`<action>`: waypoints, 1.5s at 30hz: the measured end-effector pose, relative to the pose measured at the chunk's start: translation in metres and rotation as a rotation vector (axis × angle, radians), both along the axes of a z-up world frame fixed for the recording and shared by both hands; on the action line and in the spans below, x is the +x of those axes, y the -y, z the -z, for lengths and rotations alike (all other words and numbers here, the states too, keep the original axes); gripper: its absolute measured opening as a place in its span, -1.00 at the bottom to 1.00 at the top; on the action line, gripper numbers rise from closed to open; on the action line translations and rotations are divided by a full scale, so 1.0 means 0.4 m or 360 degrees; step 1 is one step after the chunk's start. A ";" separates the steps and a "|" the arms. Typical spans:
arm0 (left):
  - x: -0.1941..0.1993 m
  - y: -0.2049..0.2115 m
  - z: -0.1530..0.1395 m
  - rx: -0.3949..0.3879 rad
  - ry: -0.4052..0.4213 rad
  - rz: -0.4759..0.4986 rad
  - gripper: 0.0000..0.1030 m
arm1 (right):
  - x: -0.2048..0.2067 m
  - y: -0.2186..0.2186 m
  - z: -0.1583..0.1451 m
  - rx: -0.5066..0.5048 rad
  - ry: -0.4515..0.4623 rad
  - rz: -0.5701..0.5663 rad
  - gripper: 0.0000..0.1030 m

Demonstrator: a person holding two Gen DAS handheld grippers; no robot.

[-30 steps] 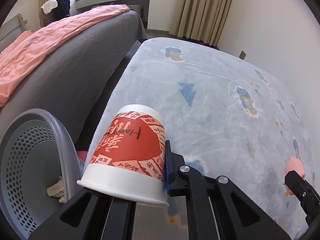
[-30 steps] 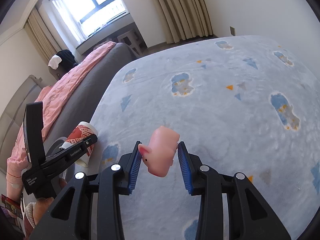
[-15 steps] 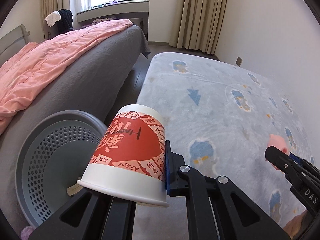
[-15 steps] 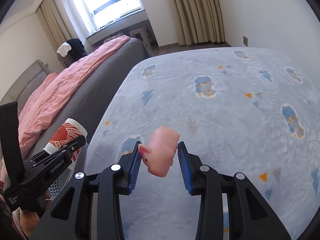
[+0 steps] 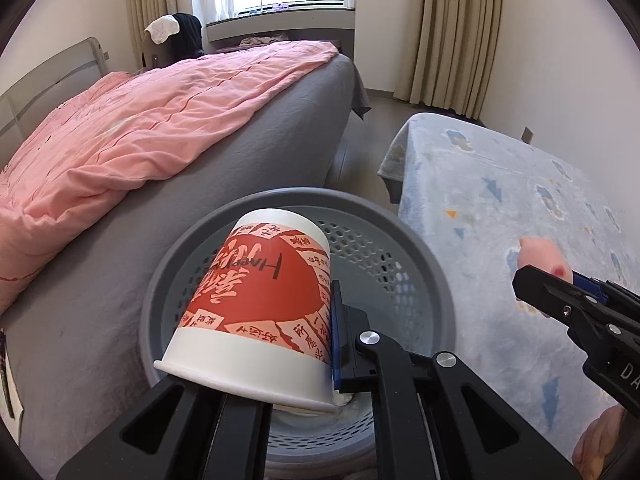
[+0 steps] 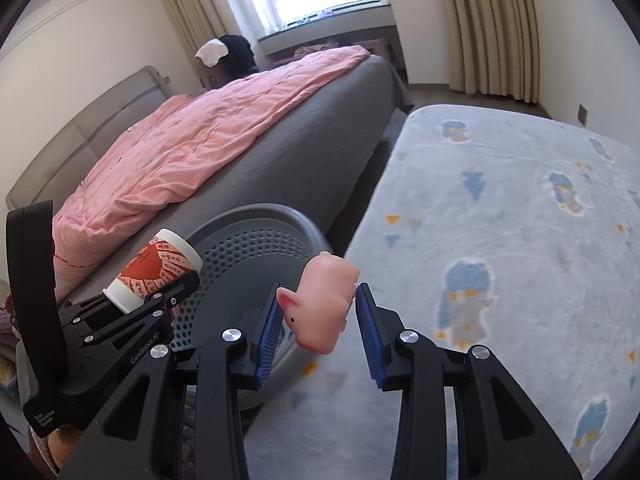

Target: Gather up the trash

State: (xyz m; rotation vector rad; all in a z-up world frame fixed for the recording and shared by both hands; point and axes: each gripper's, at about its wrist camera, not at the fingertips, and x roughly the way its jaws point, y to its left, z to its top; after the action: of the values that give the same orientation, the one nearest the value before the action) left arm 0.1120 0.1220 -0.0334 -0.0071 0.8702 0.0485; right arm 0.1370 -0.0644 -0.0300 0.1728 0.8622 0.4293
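- Red-and-white paper cup (image 5: pixel 264 304), clamped in our left tool (image 5: pixel 256 344), hangs over the grey perforated basket (image 5: pixel 400 256).
- Our right tool (image 6: pixel 320 320) grips a pink pig toy (image 6: pixel 324 304) beside it.

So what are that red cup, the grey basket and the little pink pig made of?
The cup looks like matte printed paper with a rolled rim. The basket seems moulded grey plastic, smooth, punched with rows of holes. The pig looks like soft rubber or vinyl, with a slight sheen; that is a guess.
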 end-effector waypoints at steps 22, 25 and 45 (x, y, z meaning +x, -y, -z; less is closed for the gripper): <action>-0.020 -0.161 0.010 -0.0059 -0.0017 -0.0176 -0.08 | 0.032 -0.188 0.022 -0.0081 -0.0028 -0.0183 -0.05; -0.024 -0.165 0.009 -0.0062 -0.0014 -0.0187 -0.01 | 0.031 -0.188 0.023 -0.0091 -0.0030 -0.0172 -0.05; -0.047 -0.175 -0.006 -0.0047 0.0008 -0.0227 0.18 | 0.013 -0.188 0.009 -0.0132 0.0008 -0.0151 0.03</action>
State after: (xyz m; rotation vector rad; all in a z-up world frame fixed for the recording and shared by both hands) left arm 0.0932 0.1921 -0.0309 -0.0971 0.8641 0.1693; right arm 0.1424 0.0107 -0.0334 0.0547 0.8841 0.4817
